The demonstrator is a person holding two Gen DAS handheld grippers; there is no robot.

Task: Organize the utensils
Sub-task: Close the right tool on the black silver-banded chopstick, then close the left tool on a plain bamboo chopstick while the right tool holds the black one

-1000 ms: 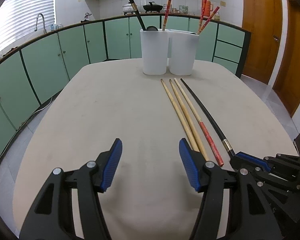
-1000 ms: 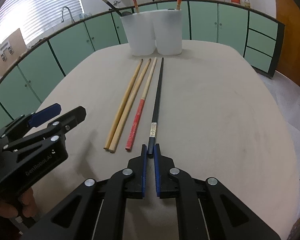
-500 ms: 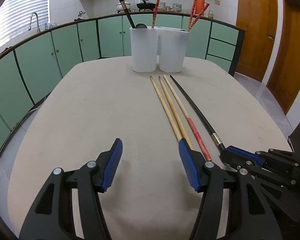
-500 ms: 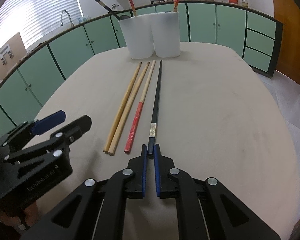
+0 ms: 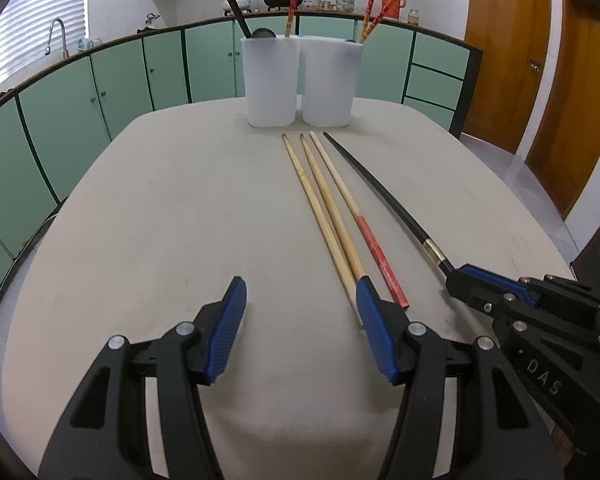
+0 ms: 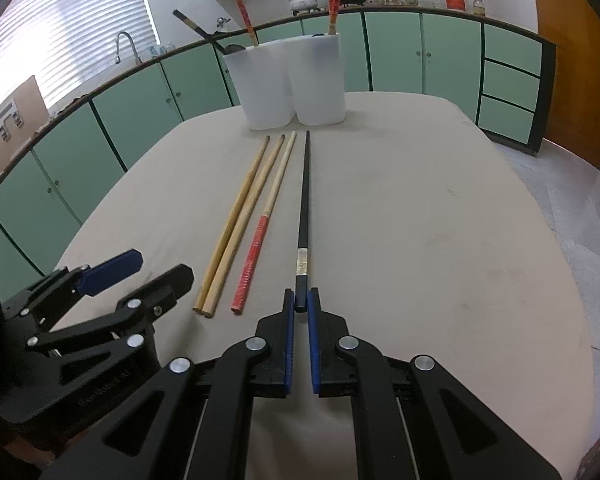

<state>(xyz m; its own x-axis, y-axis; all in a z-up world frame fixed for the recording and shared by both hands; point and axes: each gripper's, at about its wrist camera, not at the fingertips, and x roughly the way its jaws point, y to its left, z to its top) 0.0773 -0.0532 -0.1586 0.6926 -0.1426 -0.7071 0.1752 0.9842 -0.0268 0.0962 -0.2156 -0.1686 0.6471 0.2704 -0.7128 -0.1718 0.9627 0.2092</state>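
On the black body of my right tool [image 5: 458, 278], seen from my left wrist camera, I can read the pale letters "DAS". From my right wrist camera, the side of my left tool [image 6: 140, 272] carries a line of faint raised lettering, too dim and blurred for me to read. The red chopstick [image 6: 252, 262] on the bench [image 6: 420, 220] bears small printed marks, also too fine to make out.
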